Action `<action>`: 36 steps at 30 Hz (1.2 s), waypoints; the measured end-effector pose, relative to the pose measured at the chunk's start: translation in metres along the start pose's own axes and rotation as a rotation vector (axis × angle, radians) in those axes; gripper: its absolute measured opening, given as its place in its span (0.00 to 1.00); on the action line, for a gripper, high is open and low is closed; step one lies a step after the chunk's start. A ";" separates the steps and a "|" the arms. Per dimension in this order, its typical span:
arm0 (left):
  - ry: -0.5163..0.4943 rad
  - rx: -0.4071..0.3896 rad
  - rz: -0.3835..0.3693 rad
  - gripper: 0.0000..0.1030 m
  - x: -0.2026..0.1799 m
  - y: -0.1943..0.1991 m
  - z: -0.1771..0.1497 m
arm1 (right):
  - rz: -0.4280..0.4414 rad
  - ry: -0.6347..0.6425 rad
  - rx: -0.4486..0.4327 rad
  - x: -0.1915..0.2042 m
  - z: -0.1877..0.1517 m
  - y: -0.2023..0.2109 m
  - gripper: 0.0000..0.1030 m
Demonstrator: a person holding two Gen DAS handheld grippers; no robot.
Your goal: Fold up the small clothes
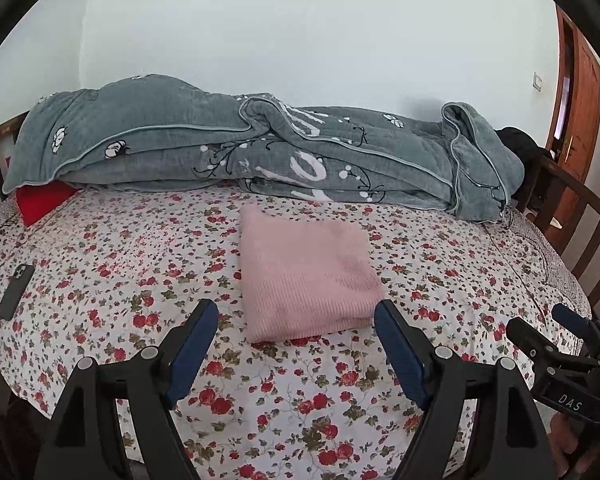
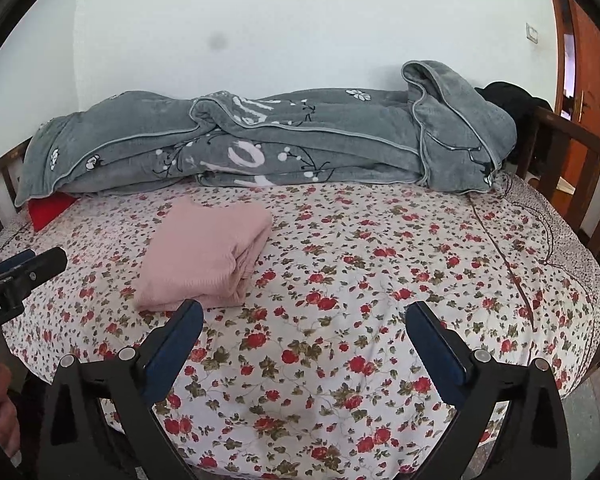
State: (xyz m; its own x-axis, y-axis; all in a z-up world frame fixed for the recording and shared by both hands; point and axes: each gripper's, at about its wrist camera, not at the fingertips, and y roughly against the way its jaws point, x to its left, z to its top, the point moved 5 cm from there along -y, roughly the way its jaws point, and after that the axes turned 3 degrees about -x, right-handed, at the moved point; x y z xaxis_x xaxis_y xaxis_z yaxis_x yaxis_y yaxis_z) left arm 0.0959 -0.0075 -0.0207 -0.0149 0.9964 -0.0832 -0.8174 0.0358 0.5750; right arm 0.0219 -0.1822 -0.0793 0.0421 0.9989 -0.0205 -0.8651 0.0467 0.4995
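Floral bed (image 1: 100, 264) is carrying one pink garment (image 1: 304, 272), already lying folded near its middle. Both hand-held grippers, left (image 1: 296, 344) and right (image 2: 304, 344), are hovering released near the front edge, gripping nothing; folding is looking finished.

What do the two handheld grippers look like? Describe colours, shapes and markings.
Both are matching tools. The left gripper has two black angular arms with round silver pivot pins and flat dark blue pads. The right gripper is built the same; seen from the left wrist view, its black body carries white lettering "DAS". No cables or sleeves are visible.
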 end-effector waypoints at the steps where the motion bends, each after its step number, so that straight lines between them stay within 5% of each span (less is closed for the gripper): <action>1: -0.001 -0.002 0.001 0.77 0.000 0.000 0.000 | -0.001 0.001 0.000 0.000 0.000 0.000 0.97; 36: -0.010 -0.003 0.006 0.78 0.002 0.000 0.002 | 0.003 -0.004 -0.005 0.002 0.003 0.005 0.97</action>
State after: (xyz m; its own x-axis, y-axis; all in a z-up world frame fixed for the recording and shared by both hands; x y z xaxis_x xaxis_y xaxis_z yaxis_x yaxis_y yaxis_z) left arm 0.0968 -0.0052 -0.0193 -0.0143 0.9974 -0.0711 -0.8187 0.0292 0.5734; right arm 0.0197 -0.1801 -0.0741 0.0411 0.9990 -0.0159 -0.8677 0.0436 0.4952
